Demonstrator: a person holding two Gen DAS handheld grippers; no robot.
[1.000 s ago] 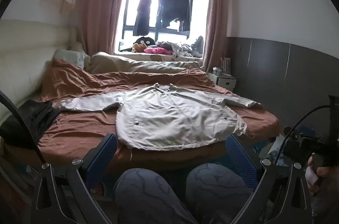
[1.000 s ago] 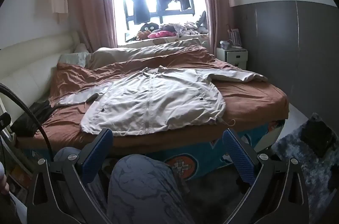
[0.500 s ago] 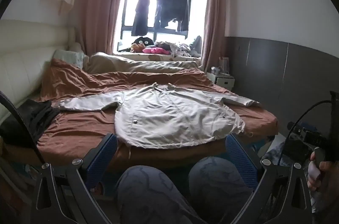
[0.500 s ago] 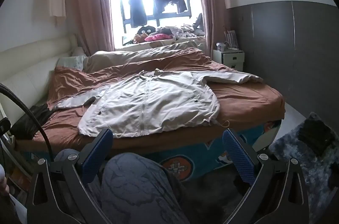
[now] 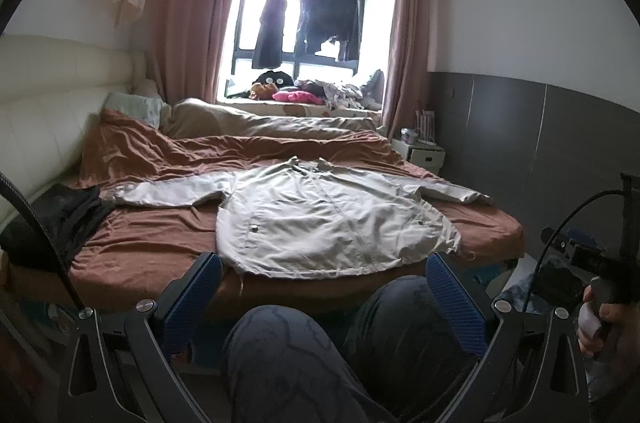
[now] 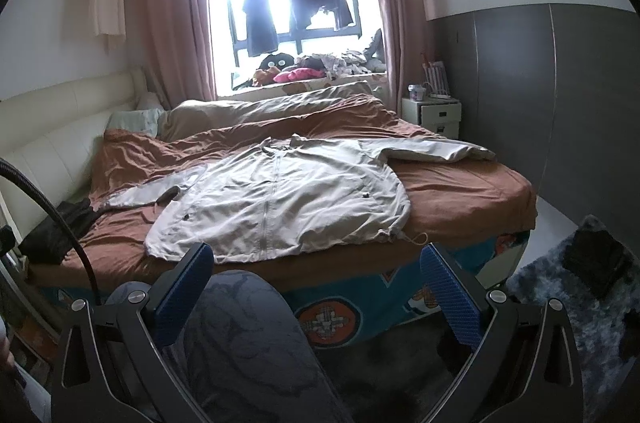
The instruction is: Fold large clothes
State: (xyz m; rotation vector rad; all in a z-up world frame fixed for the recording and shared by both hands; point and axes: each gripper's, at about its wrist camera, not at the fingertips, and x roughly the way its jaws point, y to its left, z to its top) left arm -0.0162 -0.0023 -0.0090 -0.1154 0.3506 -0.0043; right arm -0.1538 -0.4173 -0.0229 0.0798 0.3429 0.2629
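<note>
Jacket (image 5: 332, 219) is a big pale beige zip-up, spread flat with its front up on the rust-brown bedspread (image 5: 152, 243), hem toward the near edge of the bed and collar toward the far side by the window (image 5: 304, 35). Both sleeves are stretched out, one to the left and one to the right, the right one reaching close to the bed's edge. Left gripper (image 5: 324, 287) has its blue-padded fingers (image 5: 196, 297) wide apart with nothing between them, hanging short of the bed above the person's knees (image 5: 288, 355). Right gripper (image 6: 316, 277) is the same deal, fingers (image 6: 450, 293) spread and holding nothing, not touching the jacket. A dark garment (image 5: 48, 219) sits bunched at the left edge of the bed, just beside the left sleeve's cuff. Dark clothes hang in the window, and a small white nightstand (image 6: 434, 113) stands to the right of the bed, far end.
</note>
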